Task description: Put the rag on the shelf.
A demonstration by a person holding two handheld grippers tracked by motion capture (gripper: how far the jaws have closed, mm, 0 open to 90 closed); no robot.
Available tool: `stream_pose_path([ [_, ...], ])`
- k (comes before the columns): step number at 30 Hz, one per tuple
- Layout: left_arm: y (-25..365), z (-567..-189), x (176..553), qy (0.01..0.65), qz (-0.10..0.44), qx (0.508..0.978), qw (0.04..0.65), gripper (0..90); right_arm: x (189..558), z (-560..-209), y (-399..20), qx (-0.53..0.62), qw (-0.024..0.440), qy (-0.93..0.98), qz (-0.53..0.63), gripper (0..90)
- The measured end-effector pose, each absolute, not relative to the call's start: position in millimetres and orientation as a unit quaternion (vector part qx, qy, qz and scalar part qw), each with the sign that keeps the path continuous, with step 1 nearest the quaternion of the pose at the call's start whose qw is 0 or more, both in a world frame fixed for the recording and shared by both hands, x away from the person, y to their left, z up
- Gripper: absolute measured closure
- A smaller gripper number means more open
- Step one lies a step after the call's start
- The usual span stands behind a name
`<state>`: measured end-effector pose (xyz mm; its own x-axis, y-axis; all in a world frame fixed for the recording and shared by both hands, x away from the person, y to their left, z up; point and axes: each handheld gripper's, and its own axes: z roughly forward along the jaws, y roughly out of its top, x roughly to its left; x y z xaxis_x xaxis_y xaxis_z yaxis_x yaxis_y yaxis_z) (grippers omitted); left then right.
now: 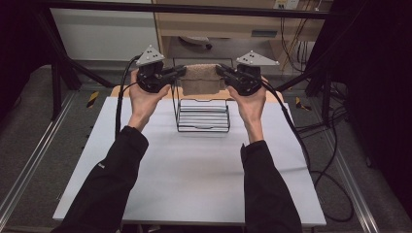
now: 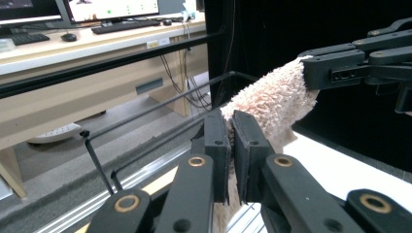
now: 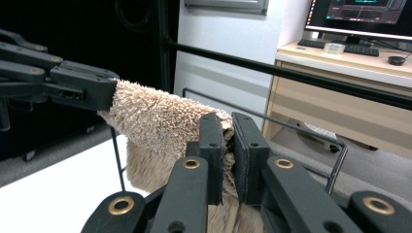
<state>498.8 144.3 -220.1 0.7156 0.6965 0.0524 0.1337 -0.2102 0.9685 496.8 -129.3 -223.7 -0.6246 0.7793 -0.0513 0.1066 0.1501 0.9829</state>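
A fluffy beige towel [image 1: 200, 79] hangs stretched between the two grippers above a black wire rack [image 1: 202, 115] at the back of the white table. My left gripper [image 1: 180, 72] is shut on the towel's left end; the left gripper view has its jaws clamped on the towel [image 2: 272, 99]. My right gripper [image 1: 221, 71] is shut on the right end, with the towel [image 3: 160, 121] running from its jaws to the other gripper. The towel's lower part drapes down toward the rack's top bar [image 3: 272, 119].
The white table [image 1: 194, 170] stretches from the rack to the near edge. A black frame bar [image 1: 194, 8] crosses behind the rack. Cables [image 1: 335, 184] trail on the floor at the right. A desk with monitors and keyboards [image 2: 121, 24] stands beyond.
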Motion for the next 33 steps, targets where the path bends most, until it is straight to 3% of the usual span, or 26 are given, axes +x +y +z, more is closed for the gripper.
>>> stream_pose_path([
  [19, 145, -235, 489, 0.297, 0.228, 0.753, 0.542, 81.7, 487, -243, -131, 0.321, 0.266, 0.716, 0.56, 83.6],
  [25, 149, -224, 487, 0.303, 0.215, 0.748, 0.549, 79.9, 486, -245, -132, 0.32, 0.264, 0.718, 0.559, 83.6],
  [33, 141, -210, 494, 0.318, 0.188, 0.754, 0.543, 87.1, 484, -246, -132, 0.315, 0.266, 0.725, 0.552, 83.4],
])
